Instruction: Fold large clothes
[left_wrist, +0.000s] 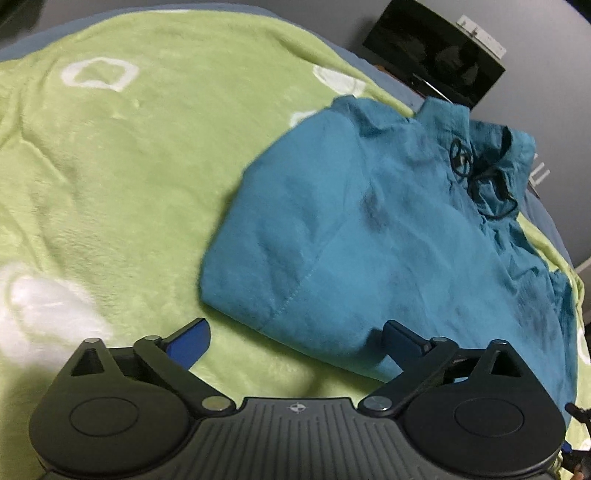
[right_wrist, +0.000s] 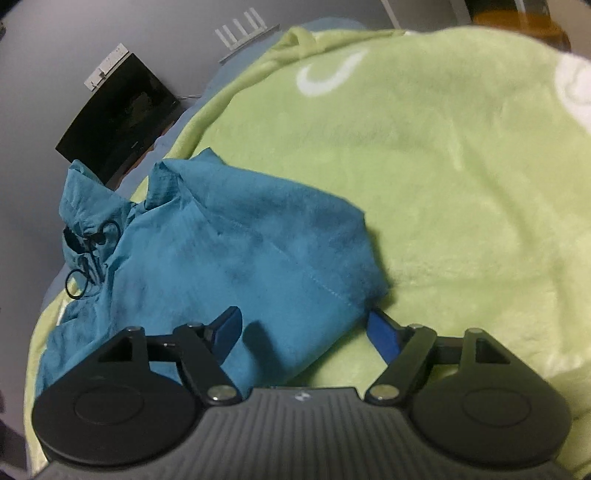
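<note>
1. No words, numbers or brand names are legible in either view.
2. The green blanket (left_wrist: 147, 166) carries white outline shapes, which are decorative patterns and spell nothing.

Your left gripper (left_wrist: 295, 338) tilts steeply downward, jaws spread wide, blue pads (left_wrist: 190, 341) at roughly 8 and 4 o'clock of the left wrist view, nothing pinched between them. Your right gripper (right_wrist: 308, 332) pitches down likewise, jaws apart, one blue pad (right_wrist: 384, 334) at 4 o'clock, the other at 8; neither presses on anything. Your hands themselves are out of sight.
</note>
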